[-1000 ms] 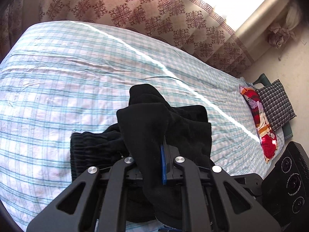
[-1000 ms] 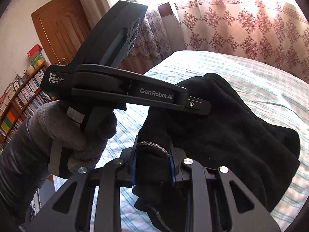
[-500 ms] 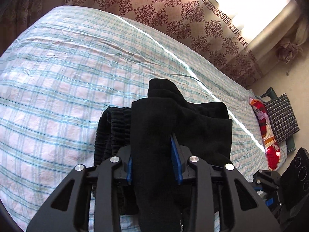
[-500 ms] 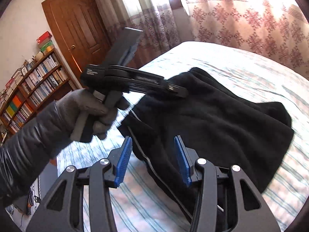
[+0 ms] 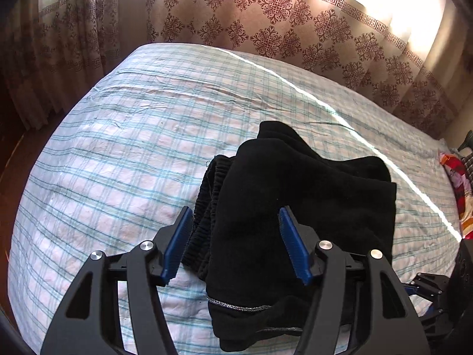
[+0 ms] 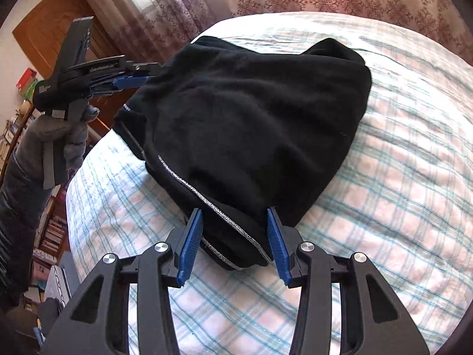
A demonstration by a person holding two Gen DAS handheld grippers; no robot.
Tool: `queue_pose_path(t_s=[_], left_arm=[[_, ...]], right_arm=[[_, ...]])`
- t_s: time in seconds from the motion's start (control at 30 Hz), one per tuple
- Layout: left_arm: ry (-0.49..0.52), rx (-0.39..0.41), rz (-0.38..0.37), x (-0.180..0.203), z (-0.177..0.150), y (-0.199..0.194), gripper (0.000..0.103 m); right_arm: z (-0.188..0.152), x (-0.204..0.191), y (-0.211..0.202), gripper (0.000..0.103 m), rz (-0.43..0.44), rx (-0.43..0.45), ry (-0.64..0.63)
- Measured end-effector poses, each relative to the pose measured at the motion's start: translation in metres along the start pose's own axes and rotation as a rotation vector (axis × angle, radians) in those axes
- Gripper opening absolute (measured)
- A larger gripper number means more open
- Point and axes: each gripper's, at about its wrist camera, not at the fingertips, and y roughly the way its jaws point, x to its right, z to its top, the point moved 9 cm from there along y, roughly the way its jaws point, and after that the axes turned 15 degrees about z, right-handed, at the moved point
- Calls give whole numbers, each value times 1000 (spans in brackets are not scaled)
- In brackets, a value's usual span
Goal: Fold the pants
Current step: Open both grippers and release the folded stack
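The black pants (image 5: 298, 201) lie folded in a thick bundle on the checked bed sheet (image 5: 124, 148). They also show in the right wrist view (image 6: 251, 112), with a silver-trimmed hem (image 6: 207, 201) facing me. My left gripper (image 5: 235, 244) is open, its blue pads on either side of the near edge of the bundle, not clamping it. My right gripper (image 6: 233, 244) is open, its pads straddling the hem end. The left gripper (image 6: 130, 78) also shows in the right wrist view, at the bundle's far left corner.
Patterned curtains (image 5: 266, 23) hang behind the bed. A red patterned pillow (image 5: 461, 183) lies at the right end. A wooden door (image 6: 44, 26) and bookshelves (image 6: 17, 124) stand to the left. The bed edge (image 6: 74, 195) drops off near my gloved hand (image 6: 59, 136).
Both grippers have opened and let go of the black pants, which now rest on the bed. Both have drawn back slightly from the bundle.
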Motion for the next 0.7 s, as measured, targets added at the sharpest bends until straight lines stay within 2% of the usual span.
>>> queue_pose_path(t_s=[0.1, 0.23, 0.37, 0.47, 0.57, 0.7], left_arm=[[30, -20, 69, -1, -10, 19, 63], [-21, -52, 58, -10, -19, 46, 64], [-73, -61, 58, -10, -21, 53, 64], [-85, -44, 79, -11, -20, 35, 64], [-83, -2, 68, -8, -21, 5, 64], [-36, 37, 61, 17, -33, -31, 65]], right_arm=[[-6, -6, 4, 45, -25, -42, -60], [-23, -5, 21, 47, -11, -137, -80], [-25, -6, 33, 48, -53, -145, -177], [-15, -3, 14, 48, 3, -94, -136], [4, 18, -17, 47, 57, 2, -17], [34, 54, -45, 47, 78, 121, 124]])
